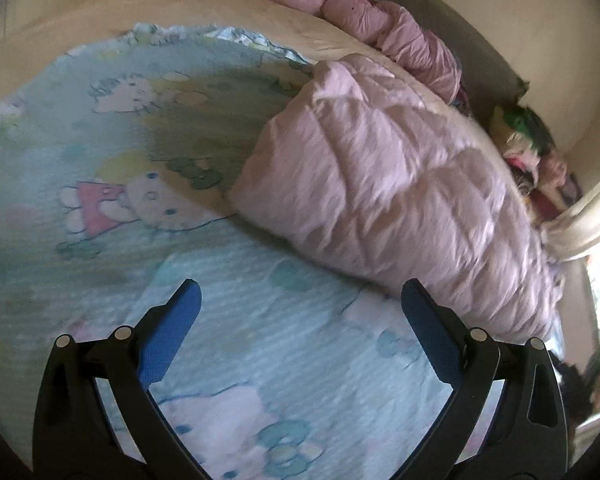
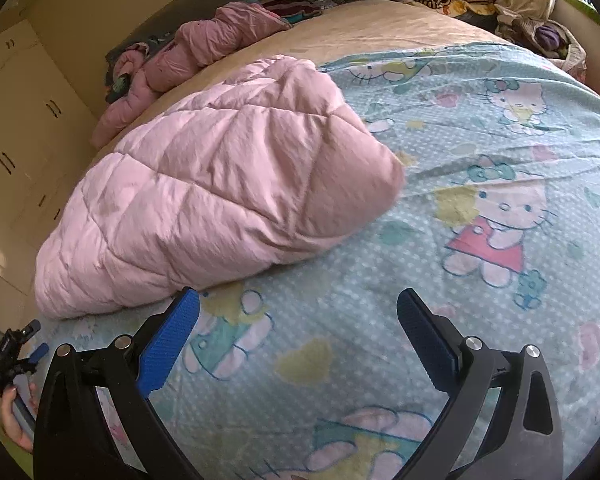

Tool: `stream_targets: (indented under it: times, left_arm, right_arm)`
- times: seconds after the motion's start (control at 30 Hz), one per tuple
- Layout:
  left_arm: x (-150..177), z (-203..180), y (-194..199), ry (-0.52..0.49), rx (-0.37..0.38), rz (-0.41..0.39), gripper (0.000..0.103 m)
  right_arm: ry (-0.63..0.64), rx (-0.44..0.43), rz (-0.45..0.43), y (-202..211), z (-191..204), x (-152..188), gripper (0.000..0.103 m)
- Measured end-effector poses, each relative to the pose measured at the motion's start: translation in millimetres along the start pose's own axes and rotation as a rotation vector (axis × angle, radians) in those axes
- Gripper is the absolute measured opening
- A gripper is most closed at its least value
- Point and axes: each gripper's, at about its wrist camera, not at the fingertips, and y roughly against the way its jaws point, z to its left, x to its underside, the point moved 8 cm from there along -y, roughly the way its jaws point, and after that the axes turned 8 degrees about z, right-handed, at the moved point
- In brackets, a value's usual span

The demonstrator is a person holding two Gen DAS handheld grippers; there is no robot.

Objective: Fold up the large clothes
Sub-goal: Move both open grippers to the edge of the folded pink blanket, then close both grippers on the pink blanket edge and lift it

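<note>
Lying folded on the bed, pink coat between two open claws

Covering most of both views, the blue cartoon-print bedsheet [image 2: 480, 152] spreads over the bed. On it rests the pale pink quilted coat [image 2: 216, 184], bunched into a thick folded bundle, near the beige mattress edge [image 2: 380, 24]. A darker pink puffy garment [image 2: 188, 48] lies crumpled behind it, possibly another jacket, though blur hides its detail. The left gripper [image 1: 300, 300] hovers over the sheet just beside the coat, fingers spread wide and empty. The right gripper [image 2: 298, 308] is likewise spread wide, holding nothing, its left blue pad [image 2: 172, 336] close to the coat's lower edge.
</note>
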Motion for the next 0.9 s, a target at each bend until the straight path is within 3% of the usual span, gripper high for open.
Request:
stream_targets:
  times: [0.27,0.53,0.9]
  left_arm:
    - [-24.9,-13.2,-18.3,0.010,-0.016,0.018,0.094]
    - [-50.2,-10.5,-37.5,0.105,0.043,0.029,0.094]
    - [-69.2,-7.7,-69.8,0.217,0.173,0.058,0.095]
  right_arm:
    - [-0.176,-0.139,0.036,-19.5,-5.8,-28.0,0.099]
    - [-0.351,-0.278,0.078,-44.1,-21.8,-57.9,0.099]
    - [-0.351,-0.321,0.080,-65.5,-18.7,-84.8,0.099]
